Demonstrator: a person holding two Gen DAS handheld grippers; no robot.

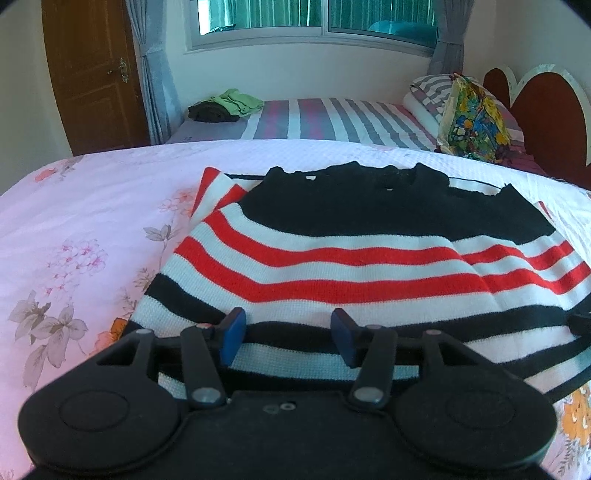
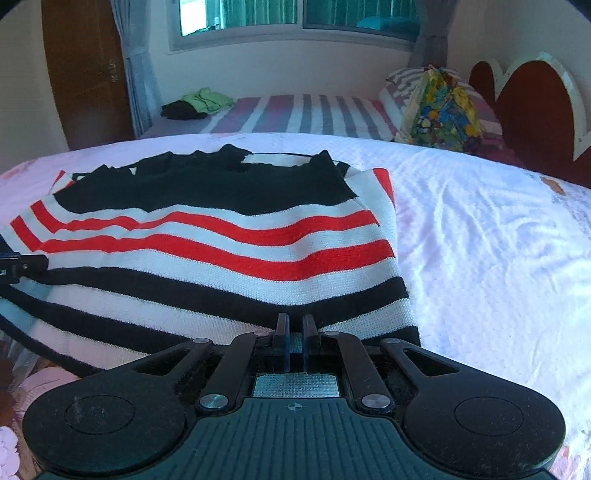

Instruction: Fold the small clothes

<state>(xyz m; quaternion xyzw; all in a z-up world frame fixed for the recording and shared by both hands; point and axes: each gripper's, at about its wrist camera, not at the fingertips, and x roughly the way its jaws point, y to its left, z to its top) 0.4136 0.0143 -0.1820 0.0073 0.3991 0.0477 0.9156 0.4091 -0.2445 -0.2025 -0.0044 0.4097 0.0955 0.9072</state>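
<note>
A striped sweater [image 1: 351, 258] in black, white and red lies flat across the centre of a pink floral bedspread [image 1: 74, 229]. Behind it, in the upper frame, are a second bed with a striped sheet [image 1: 332, 118], a green and dark clothes pile [image 1: 225, 105], a window [image 1: 314, 22] and a wooden door [image 1: 92, 66]. The left gripper [image 1: 288, 334] angles down over the near hem, jaws apart, holding nothing. The right gripper [image 2: 294, 338] is closed at the hem's lower right; whether it pinches cloth is unclear.

Our left tongs [image 1: 288, 332] are black with blue pads [image 1: 232, 334], silver screws and round discs; our right tongs [image 2: 294, 334] match, above a ribbed plate.
</note>
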